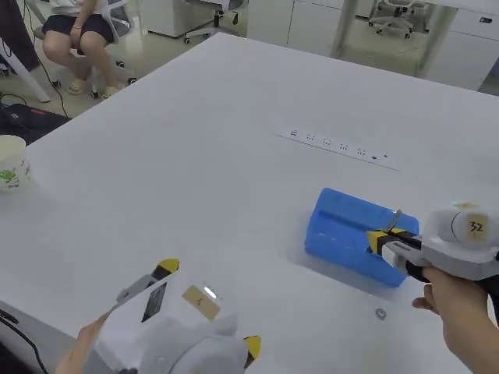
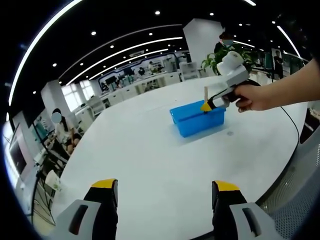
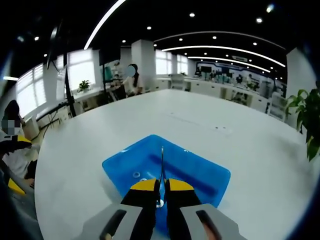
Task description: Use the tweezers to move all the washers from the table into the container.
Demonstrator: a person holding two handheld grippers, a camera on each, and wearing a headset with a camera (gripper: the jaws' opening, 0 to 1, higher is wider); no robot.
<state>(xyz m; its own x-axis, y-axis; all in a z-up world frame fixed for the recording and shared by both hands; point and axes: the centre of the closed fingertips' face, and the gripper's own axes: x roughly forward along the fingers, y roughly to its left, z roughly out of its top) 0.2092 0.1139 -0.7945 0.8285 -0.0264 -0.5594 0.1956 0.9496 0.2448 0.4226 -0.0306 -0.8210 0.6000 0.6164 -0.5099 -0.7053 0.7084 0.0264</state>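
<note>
A blue container (image 1: 355, 243) sits on the white table, right of centre. My right gripper (image 1: 380, 238) hovers over its right end, shut on thin metal tweezers (image 1: 394, 220) that point up and away over the box. In the right gripper view the tweezers (image 3: 161, 162) stick out from the shut gripper (image 3: 161, 186) above the container (image 3: 200, 175), where a washer (image 3: 136, 175) lies inside. One washer (image 1: 380, 314) lies on the table in front of the box. My left gripper (image 1: 209, 307) is open and holds nothing, low at the near edge; from it I see the container (image 2: 197, 117) and right gripper (image 2: 209, 105).
A paper cup (image 1: 9, 167) stands at the far left of the table. A flush power strip (image 1: 339, 146) lies beyond the container. A person sits on a chair (image 1: 74, 31) past the table's far left corner. The table's near edge runs close under my left gripper.
</note>
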